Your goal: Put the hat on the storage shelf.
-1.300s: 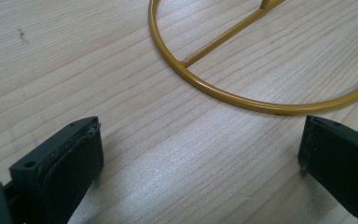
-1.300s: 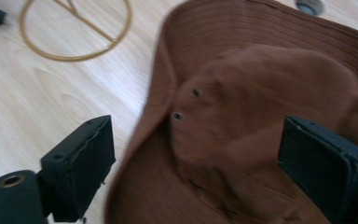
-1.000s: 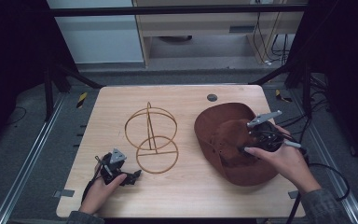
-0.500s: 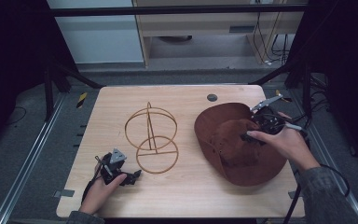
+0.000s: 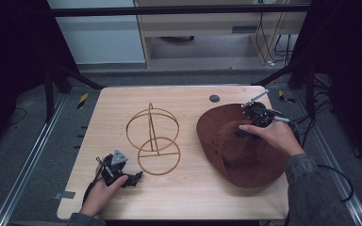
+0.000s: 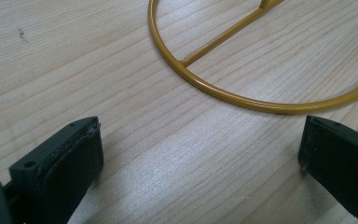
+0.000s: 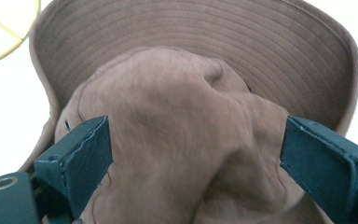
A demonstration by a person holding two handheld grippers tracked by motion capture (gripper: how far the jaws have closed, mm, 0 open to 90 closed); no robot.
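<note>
- Lying on the right side of the wooden table (image 5: 188, 197), the brown hat (image 5: 245, 150) is seen with its soft top up and its wide brim spread flat.
- Nothing can be seen under the hat, because its inside is hidden by the crumpled top.
- A gold wire stand (image 5: 153, 139) is placed near the middle of the table, just left of the hat and apart from it.
- A small dark round spot (image 5: 214, 98) is seen on the far part of the table, behind the hat.
- The right gripper (image 5: 245, 129) is held over the far side of the hat, with the right hand (image 5: 275, 136) wrapped around it.
- Its jaws have just been opening and are now spread wide; in the right gripper view the crumpled top of the hat (image 7: 182, 140) is seen between them, but it is not squeezed.
- The left gripper (image 5: 134, 178) is rested near the front left edge of the table, well apart from the hat.
- Its jaws are spread wide over bare wood, with the round base ring of the stand (image 6: 242, 95) just beyond them.
</note>
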